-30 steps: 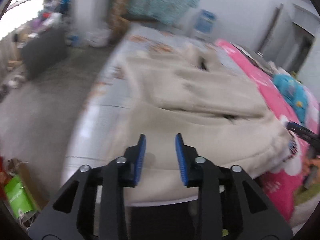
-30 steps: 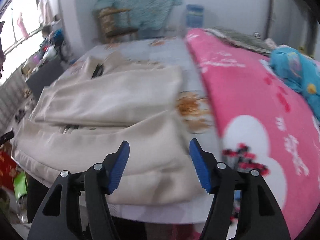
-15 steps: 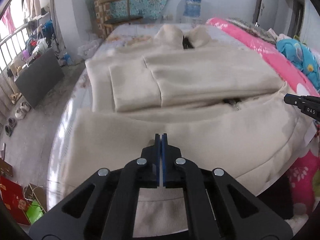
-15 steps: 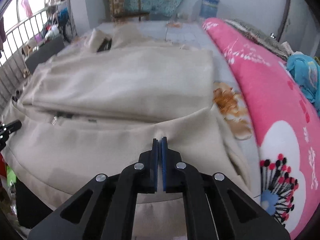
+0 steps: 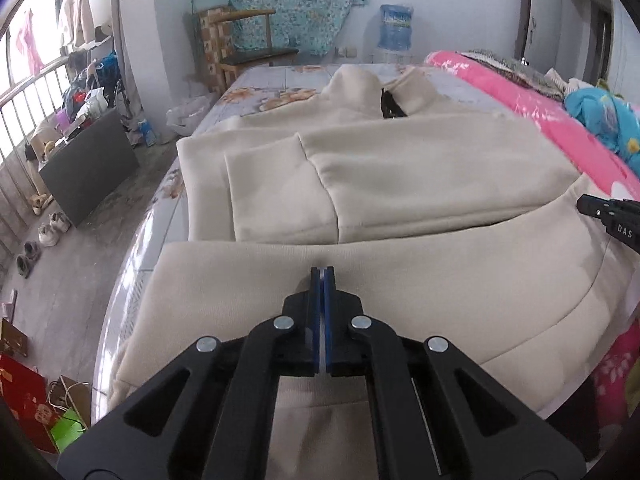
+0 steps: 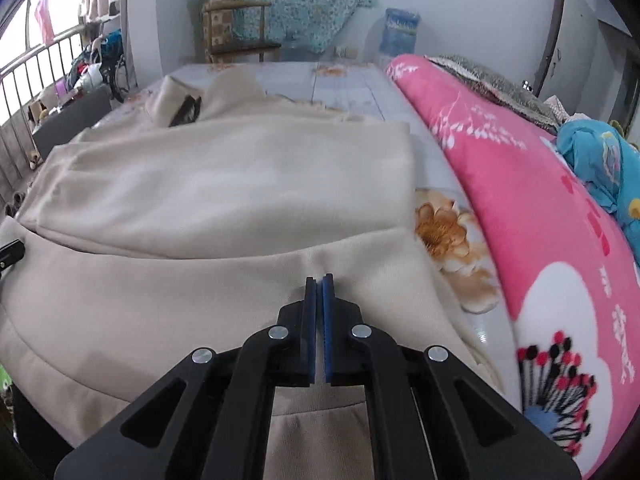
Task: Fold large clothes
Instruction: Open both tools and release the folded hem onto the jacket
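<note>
Nearest in the left wrist view, the left gripper [image 5: 322, 276] has its blue-padded fingers [image 5: 316, 312] clenched on the lifted hem of the large beige fleece jacket [image 5: 400, 168]; a small pucker of cloth gathers at the tips. In the right wrist view the right gripper [image 6: 319, 284] does the same, its fingers [image 6: 328, 316] pinched tight on the same raised hem edge nearer the pink quilt. Holding the hem at two well-separated points probably keeps the edge taut and level, so the bottom part can be carried over the body in one straight fold.

Beyond the held hem, the jacket lies flat on the bed [image 5: 280, 80], which is covered with a pale floral sheet. Its sleeves are already folded across the chest, one cuff panel lying over the left side, which is why the body reads as a tidy rectangle. Further on, the collar [image 5: 360, 84] stands slightly open with a dark lining showing.

To the right, a bright pink flowered quilt [image 6: 520, 184] runs along the bed, just beside the jacket, with a blue patterned bundle [image 6: 600, 160] on it.

At the far wall stand a wooden chair [image 5: 248, 48] and a blue water bottle [image 5: 395, 26]. On the floor to the left, a green paper bag [image 5: 68, 434] sits beside a red box; what they hold cannot be seen.
</note>
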`<action>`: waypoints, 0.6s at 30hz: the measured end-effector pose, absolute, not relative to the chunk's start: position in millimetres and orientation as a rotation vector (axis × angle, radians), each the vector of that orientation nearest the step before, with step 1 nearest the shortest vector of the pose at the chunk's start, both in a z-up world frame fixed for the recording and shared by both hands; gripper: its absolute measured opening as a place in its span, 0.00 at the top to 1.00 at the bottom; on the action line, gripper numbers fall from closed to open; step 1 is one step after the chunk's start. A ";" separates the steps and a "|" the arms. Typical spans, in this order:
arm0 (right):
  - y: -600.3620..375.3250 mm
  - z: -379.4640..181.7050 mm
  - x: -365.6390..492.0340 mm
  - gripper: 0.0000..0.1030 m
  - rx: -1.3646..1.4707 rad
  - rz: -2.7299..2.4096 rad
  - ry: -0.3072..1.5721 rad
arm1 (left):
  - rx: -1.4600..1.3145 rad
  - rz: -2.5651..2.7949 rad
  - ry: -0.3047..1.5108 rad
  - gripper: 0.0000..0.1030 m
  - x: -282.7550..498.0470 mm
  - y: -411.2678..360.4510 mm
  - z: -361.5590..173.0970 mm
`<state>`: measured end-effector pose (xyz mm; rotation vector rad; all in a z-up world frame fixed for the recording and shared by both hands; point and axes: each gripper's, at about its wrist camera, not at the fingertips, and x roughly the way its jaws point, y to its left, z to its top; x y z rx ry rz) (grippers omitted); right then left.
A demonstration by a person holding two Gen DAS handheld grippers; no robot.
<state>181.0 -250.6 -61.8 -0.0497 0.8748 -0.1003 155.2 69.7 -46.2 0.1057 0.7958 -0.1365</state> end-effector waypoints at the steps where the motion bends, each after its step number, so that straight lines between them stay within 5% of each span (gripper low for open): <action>1: -250.0 -63.1 180.0 0.97 -0.054 -0.100 0.868 | 0.113 -0.133 0.790 0.99 152.9 70.1 -46.9; 4: -248.3 -62.9 179.3 0.97 -0.078 -0.103 0.865 | 0.152 -0.114 0.783 0.99 151.7 65.4 -48.7; 10: -255.8 -30.6 158.4 0.74 -0.007 -0.080 0.811 | 0.174 -0.107 0.785 0.99 151.5 63.6 -48.5; 18: -182.4 -30.1 155.7 0.73 -0.012 0.256 0.826 | 0.174 -0.101 0.784 0.99 151.5 64.7 -48.5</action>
